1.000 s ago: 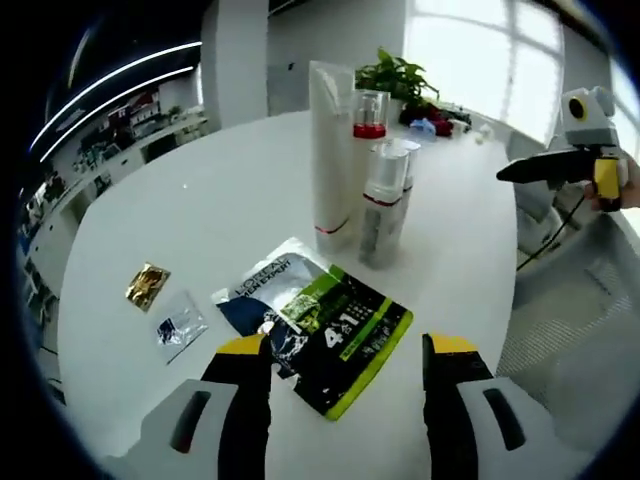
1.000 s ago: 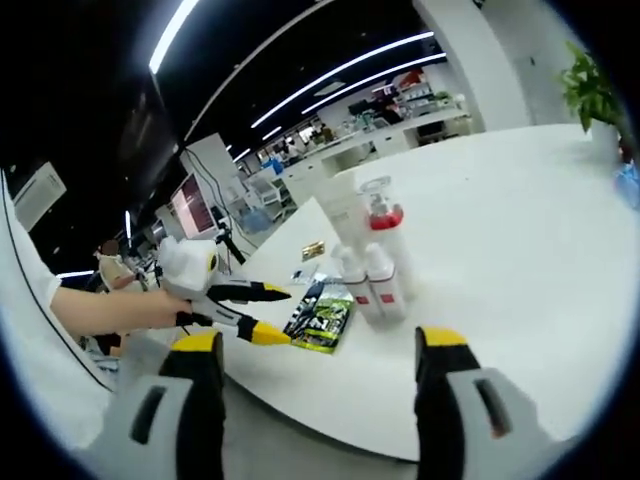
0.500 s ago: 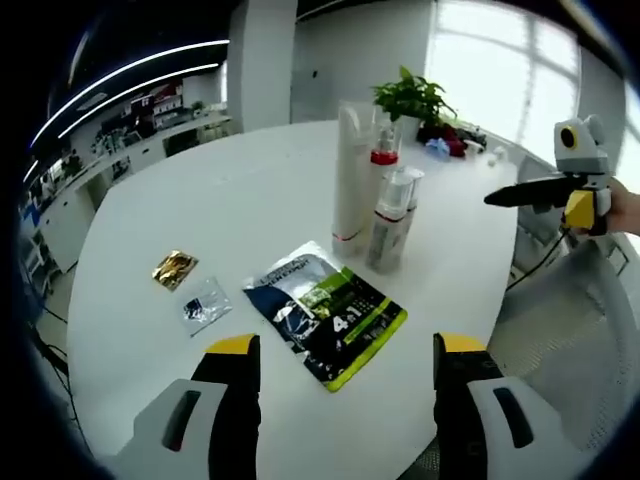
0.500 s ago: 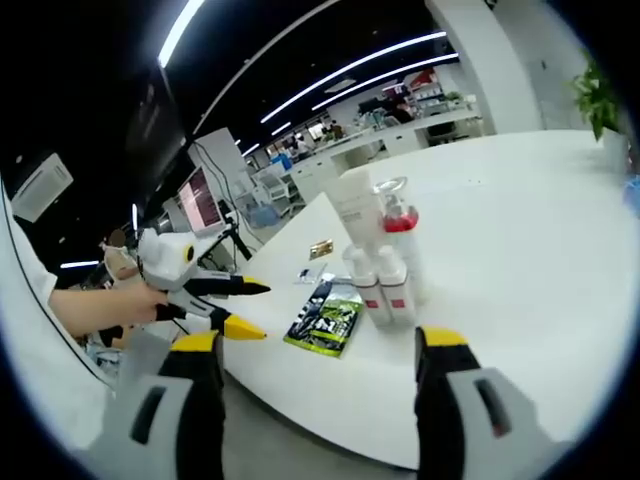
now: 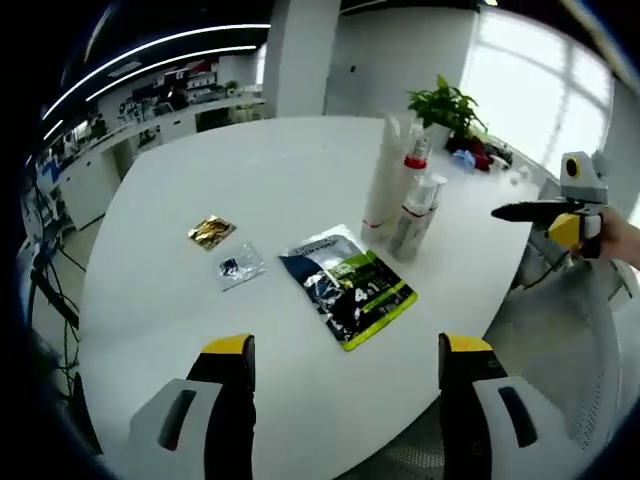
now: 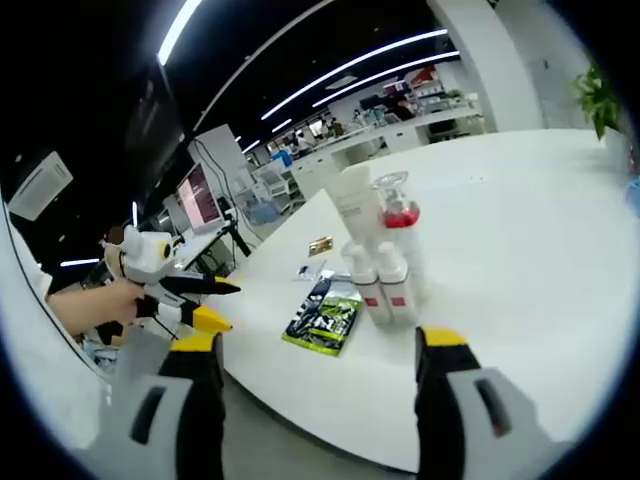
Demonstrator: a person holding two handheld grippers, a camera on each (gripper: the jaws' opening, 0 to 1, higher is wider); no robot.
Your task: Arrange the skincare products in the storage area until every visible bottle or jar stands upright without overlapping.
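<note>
A tall white tube (image 5: pixel 381 185) (image 6: pixel 355 208), a red-collared pump bottle (image 5: pixel 414 163) (image 6: pixel 399 228) and two small clear-capped bottles (image 5: pixel 411 223) (image 6: pixel 378 286) stand upright, close together, on the round white table (image 5: pixel 250 180). A dark-and-green pouch (image 5: pixel 348 284) (image 6: pixel 325 317) lies flat in front of them. My left gripper (image 5: pixel 342 352) is open above the table's near edge, well short of the pouch; in the right gripper view it (image 6: pixel 205 303) is held by a hand at left. My right gripper (image 6: pixel 318 348) is open off the table's side, seen at the right of the left gripper view (image 5: pixel 535 220).
A gold sachet (image 5: pixel 210 231) and a small clear sachet (image 5: pixel 240 268) lie left of the pouch. A potted plant (image 5: pixel 450 107) with small items stands at the table's far edge. A grey mesh chair (image 5: pixel 570 350) sits at the right. Office desks fill the background.
The left gripper has pulled back and up from the pouch, which now lies well beyond its jaws. Both grippers stay open. The products have not moved.
</note>
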